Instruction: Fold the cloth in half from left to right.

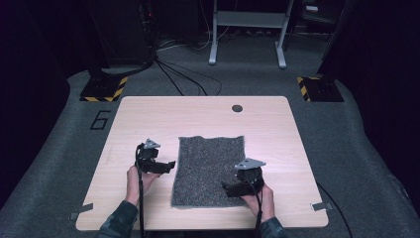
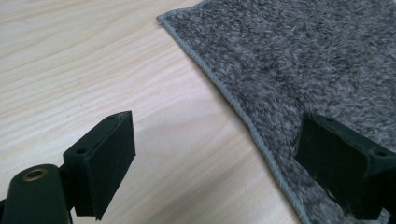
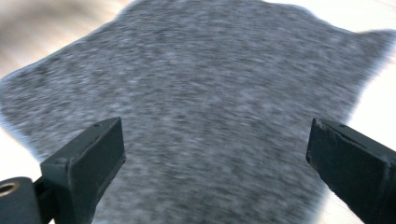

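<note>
A grey towel point(image 1: 210, 168) lies flat on the light wooden table point(image 1: 148, 114), near its front middle. My left gripper point(image 1: 171, 165) hovers at the towel's left edge, pointing right, jaws wide apart and empty. In the left gripper view one jaw is over bare wood and the other over the towel point(image 2: 303, 56), whose hemmed edge runs between them. My right gripper point(image 1: 225, 189) is over the towel's front right part, pointing left, jaws wide apart with nothing held. The right gripper view is blurred and looks across the towel point(image 3: 210, 93).
A small dark round hole point(image 1: 237, 108) sits near the table's far edge. Beyond the table are grey carpet, loose cables point(image 1: 183, 79), a white metal frame point(image 1: 247, 29) and two stands with yellow-black striped bases point(image 1: 104, 89).
</note>
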Tool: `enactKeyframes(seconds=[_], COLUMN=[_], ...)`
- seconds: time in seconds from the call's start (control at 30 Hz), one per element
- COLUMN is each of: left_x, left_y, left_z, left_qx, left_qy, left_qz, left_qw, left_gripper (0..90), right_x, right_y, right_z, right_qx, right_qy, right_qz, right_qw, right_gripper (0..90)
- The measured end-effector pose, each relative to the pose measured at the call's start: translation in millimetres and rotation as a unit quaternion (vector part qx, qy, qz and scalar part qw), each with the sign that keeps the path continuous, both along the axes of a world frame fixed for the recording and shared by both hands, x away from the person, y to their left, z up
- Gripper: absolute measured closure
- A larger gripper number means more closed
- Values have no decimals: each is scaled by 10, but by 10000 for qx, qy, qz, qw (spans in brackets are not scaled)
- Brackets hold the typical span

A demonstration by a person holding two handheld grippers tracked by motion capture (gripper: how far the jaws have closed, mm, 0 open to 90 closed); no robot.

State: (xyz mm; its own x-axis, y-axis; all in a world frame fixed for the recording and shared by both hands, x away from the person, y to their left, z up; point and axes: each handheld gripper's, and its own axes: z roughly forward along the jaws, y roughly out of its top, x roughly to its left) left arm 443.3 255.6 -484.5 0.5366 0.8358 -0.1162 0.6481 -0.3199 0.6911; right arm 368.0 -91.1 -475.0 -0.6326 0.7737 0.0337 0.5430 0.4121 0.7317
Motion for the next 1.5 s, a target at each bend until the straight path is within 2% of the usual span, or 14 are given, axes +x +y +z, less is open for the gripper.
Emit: enactKeyframes(seconds=[0.4,0.47,0.6,0.67,0.83,1.0,1.1,1.17,1.2,1.27,1.4,1.43,1.47,1.5], left_x=[371,459,548,648,756,855,916,946,957,976,1004,1006,1008,1017], left_y=[-105,-129,-170,-190,-225,-255,-269,-272,-276,-274,-294,-310,-327,-338], left_z=[-17,-14,-18,-34,-68,-83,-94,-113,-130,-153,-186,-198,-209,-220], left_qx=[-35,-161,-160,-171,-282,-227,-212,-135,-135,-62,-16,-13,5,43], left_qy=[56,125,171,223,354,381,400,368,381,341,323,313,316,290], left_qz=[-35,-105,-87,-101,30,37,42,63,72,75,41,59,82,66], left_qw=[10000,9997,9997,9996,9990,9990,9990,9992,9992,9994,9995,9995,9995,9995], left_gripper=[122,126,119,120,112,122,142,157,207,215,271,285,293,303], right_x=[-148,-190,-242,-269,-319,-359,-371,-385,-398,-404,-395,-398,-390,-395], right_y=[573,728,895,1046,1229,1414,1514,1579,1632,1664,1727,1749,1760,1772], right_z=[7,-7,-42,-71,-89,-120,-148,-186,-210,-239,-278,-298,-310,-312], right_qx=[-39,-33,-26,-53,-55,-60,-180,-214,-351,-293,-504,-472,-476,-485], right_qy=[43,80,102,108,110,218,214,186,253,206,262,189,174,271], right_qz=[688,885,1043,1285,1455,1627,1754,1804,1865,1828,1990,1932,1979,1917], right_qw=[9976,9960,9945,9916,9893,9864,9841,9832,9815,9825,9784,9798,9789,9799], right_gripper=[52,56,58,59,70,90,147,216,276,302,396,423,439,465])
